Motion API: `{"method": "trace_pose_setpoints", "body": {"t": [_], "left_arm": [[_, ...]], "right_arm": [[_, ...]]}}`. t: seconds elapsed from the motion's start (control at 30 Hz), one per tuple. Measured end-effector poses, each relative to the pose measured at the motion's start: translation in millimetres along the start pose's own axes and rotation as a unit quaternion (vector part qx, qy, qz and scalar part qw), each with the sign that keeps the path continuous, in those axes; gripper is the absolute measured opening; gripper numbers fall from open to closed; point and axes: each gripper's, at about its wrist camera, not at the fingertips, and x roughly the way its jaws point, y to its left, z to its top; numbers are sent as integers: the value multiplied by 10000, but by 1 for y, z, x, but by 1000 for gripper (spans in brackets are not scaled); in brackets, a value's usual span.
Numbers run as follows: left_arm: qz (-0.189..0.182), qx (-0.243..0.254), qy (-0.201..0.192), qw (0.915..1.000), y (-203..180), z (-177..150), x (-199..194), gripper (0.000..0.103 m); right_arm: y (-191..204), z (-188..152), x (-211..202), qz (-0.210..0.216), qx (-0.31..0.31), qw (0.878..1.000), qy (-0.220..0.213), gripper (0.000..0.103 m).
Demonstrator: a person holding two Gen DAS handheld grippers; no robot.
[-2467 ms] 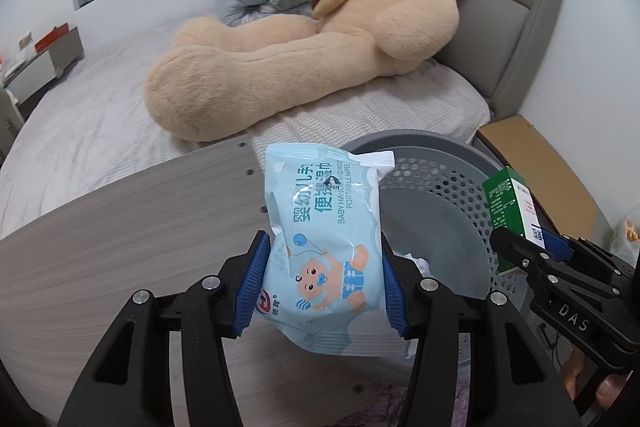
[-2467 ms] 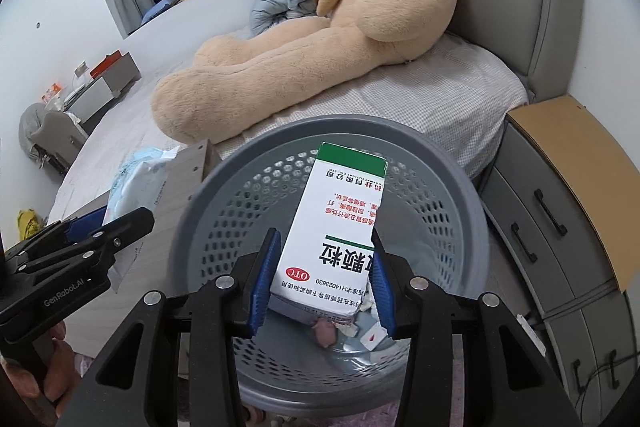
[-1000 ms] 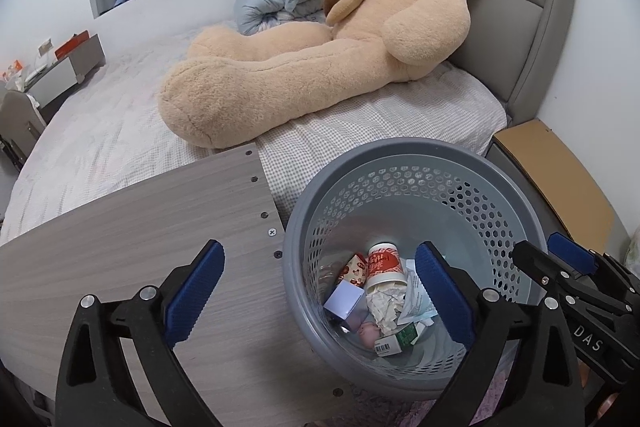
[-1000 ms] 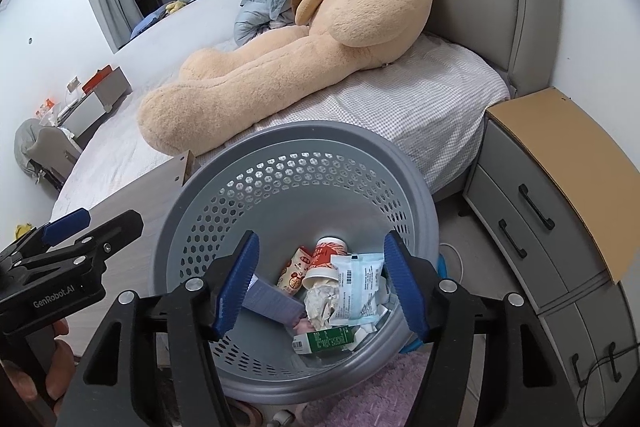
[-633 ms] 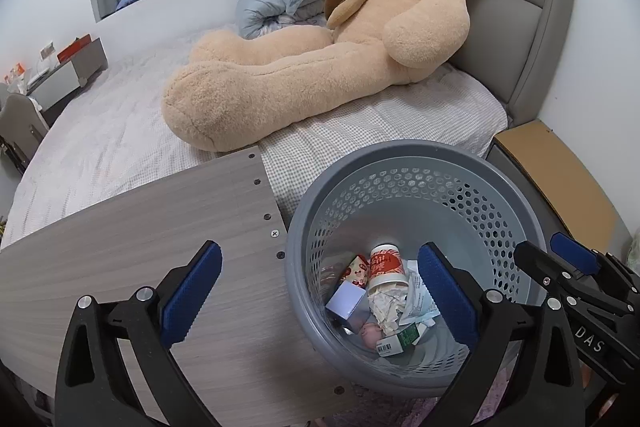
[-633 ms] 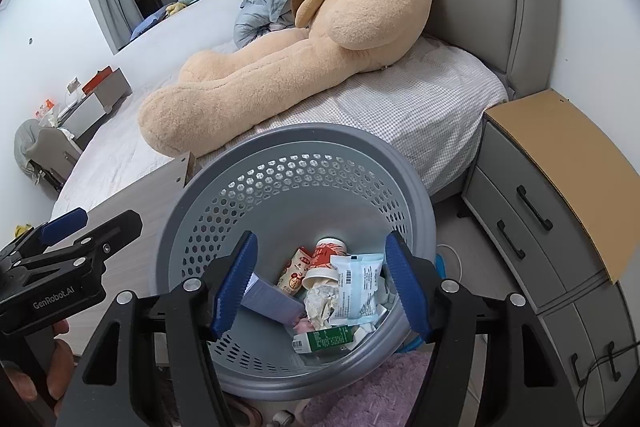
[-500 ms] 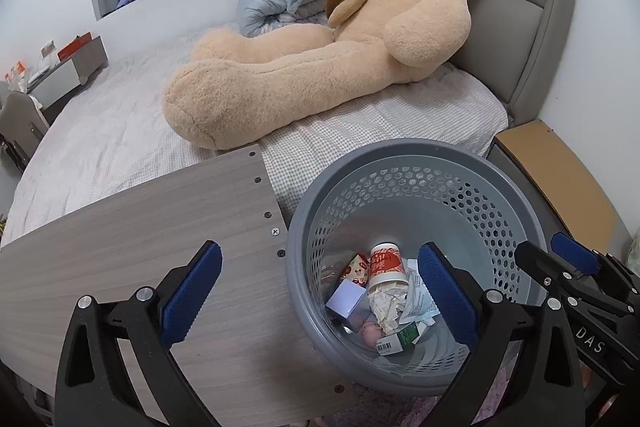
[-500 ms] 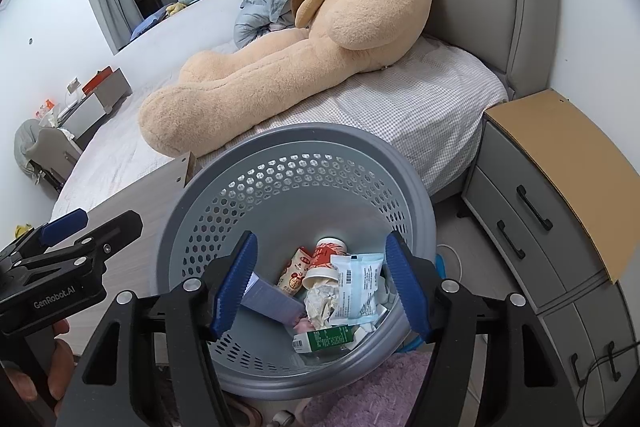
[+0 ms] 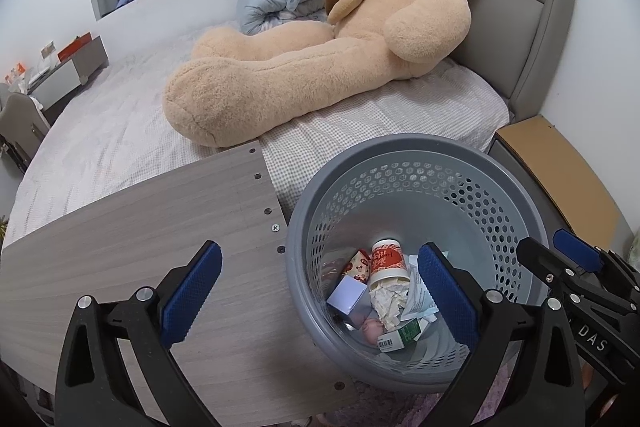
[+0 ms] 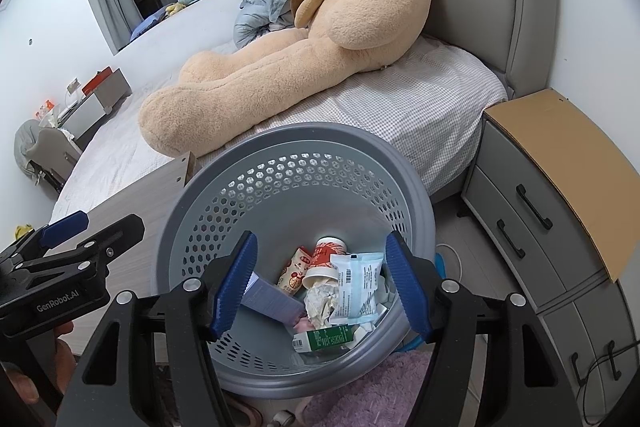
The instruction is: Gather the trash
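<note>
Bedroom: bed (image 9: 120, 131) carrying a large teddy bear (image 9: 340, 47). Wood-grain bench (image 9: 140, 247) beside a grey perforated waste basket (image 10: 296, 155). Inside the basket: wipes packet (image 10: 356, 287), paper cup (image 10: 326, 261), green carton (image 10: 324, 339), crumpled paper. Left gripper (image 9: 316, 291) and right gripper (image 10: 320, 287) fingers spread, released, holding nothing.

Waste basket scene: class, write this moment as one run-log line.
left hand-held gripper: open, empty | right hand-held gripper: open, empty | waste basket: holds wipes pack, green box, cup
</note>
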Motion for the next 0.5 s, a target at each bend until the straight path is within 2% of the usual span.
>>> {"method": "trace_pose_setpoints", "body": {"t": [0.5], "left_arm": [[56, -59, 17, 10000, 0, -1, 2, 97]], "right_arm": [[0, -1, -2, 1, 9, 10000, 7, 64]]}}
